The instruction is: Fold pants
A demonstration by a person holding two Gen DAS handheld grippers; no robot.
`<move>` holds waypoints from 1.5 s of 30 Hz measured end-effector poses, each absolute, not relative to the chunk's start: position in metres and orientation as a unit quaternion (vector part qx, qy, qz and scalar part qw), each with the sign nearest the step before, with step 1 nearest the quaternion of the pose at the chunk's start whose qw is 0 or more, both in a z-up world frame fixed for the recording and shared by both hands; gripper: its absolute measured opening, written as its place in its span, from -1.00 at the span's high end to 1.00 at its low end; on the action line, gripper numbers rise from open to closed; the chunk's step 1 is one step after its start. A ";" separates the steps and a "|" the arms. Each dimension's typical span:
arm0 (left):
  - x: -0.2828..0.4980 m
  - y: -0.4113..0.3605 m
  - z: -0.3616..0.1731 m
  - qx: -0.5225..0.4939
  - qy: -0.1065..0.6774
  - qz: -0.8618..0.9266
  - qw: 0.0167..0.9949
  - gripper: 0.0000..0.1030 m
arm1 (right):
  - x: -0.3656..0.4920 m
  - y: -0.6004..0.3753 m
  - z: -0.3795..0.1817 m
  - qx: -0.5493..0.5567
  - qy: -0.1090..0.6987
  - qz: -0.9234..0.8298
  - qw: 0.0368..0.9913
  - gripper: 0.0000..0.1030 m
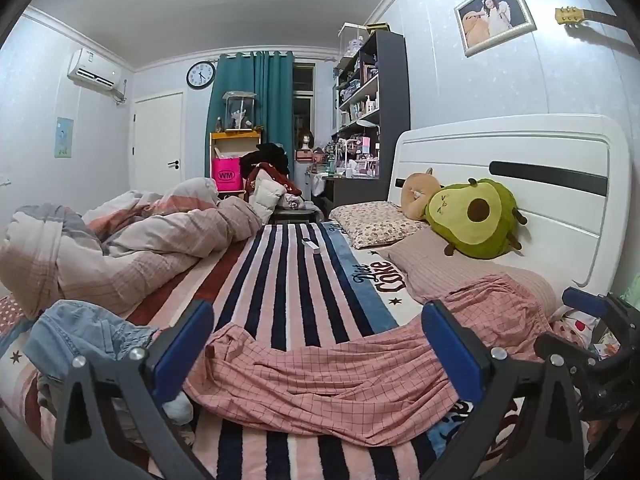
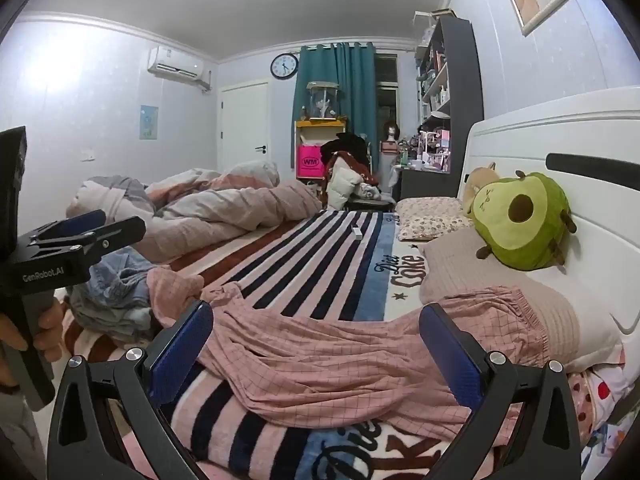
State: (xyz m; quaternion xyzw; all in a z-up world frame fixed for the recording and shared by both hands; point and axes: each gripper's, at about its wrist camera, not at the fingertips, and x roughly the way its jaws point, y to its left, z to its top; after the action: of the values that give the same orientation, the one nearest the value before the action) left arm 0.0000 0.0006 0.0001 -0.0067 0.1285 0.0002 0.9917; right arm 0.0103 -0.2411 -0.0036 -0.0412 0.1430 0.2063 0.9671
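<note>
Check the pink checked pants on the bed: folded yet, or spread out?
Spread out, not folded. The pink checked pants lie lengthwise and rumpled across the striped blanket, their waistband end up on the beige pillow.

Pale blue walls under a bright ceiling light enclose a bed with a white headboard (image 1: 520, 168), while a teal curtain (image 1: 252, 108), round wall clock (image 1: 201, 75), white door (image 1: 158, 140), air conditioner (image 1: 95, 70) and dark shelf unit (image 1: 372, 92) line the far side.
</note>
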 end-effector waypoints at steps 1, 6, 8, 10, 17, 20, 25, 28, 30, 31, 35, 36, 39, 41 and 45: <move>0.000 0.001 0.000 -0.007 0.129 -0.001 0.992 -0.99 | 0.010 -0.240 -0.003 -0.042 0.143 0.205 0.967 -0.99; 0.002 -0.001 0.000 -0.007 0.129 0.001 0.992 -0.99 | 0.010 -0.240 -0.002 -0.038 0.143 0.204 0.968 -0.99; 0.004 0.000 0.001 -0.007 0.130 0.001 0.992 -0.99 | 0.009 -0.239 -0.002 -0.035 0.142 0.203 0.968 -0.99; 0.005 0.001 0.001 -0.007 0.130 0.001 0.991 -0.99 | 0.009 -0.238 -0.002 -0.035 0.142 0.202 0.968 -0.99; 0.003 0.000 -0.009 -0.006 0.129 0.000 0.992 -0.99 | 0.008 -0.234 -0.003 -0.033 0.147 0.202 0.968 -0.99; 0.003 -0.001 -0.011 -0.006 0.129 0.000 0.992 -0.99 | 0.007 -0.228 -0.002 -0.033 0.149 0.203 0.967 -0.99; 0.000 0.004 -0.013 -0.008 0.132 0.000 0.991 -0.99 | 0.007 -0.224 -0.002 -0.031 0.153 0.208 0.966 -0.99; 0.000 0.006 -0.009 -0.011 0.134 0.001 0.991 -0.99 | 0.009 -0.224 -0.002 -0.026 0.155 0.209 0.965 -0.99; 0.000 0.006 -0.009 -0.013 0.135 0.003 0.991 -0.99 | 0.010 -0.227 -0.003 -0.022 0.155 0.210 0.965 -0.99; 0.000 0.006 -0.009 -0.013 0.135 0.003 0.991 -0.99 | 0.011 -0.228 -0.003 -0.020 0.154 0.208 0.966 -0.99; -0.001 0.008 -0.010 -0.008 0.119 0.002 0.993 -0.99 | 0.012 -0.229 -0.004 -0.016 0.157 0.203 0.966 -0.99; -0.001 0.009 -0.010 -0.009 0.120 0.002 0.993 -0.99 | 0.014 -0.230 -0.004 -0.013 0.160 0.202 0.966 -0.99; 0.001 0.008 -0.010 -0.009 0.120 0.003 0.993 -0.99 | 0.016 -0.231 -0.005 -0.012 0.165 0.201 0.966 -0.99; 0.002 0.007 -0.011 -0.009 0.123 0.003 0.992 -0.99 | 0.017 -0.232 -0.006 -0.012 0.166 0.199 0.966 -0.99; 0.007 0.007 -0.013 -0.006 0.135 0.005 0.991 -0.99 | 0.020 -0.240 -0.009 0.004 0.166 0.200 0.966 -0.99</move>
State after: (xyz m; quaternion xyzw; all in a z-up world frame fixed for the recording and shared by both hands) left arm 0.0070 0.0075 -0.0132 -0.0059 0.1351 0.0052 0.9908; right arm 0.0195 -0.2401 -0.0088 0.0037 0.1655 0.1999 0.9657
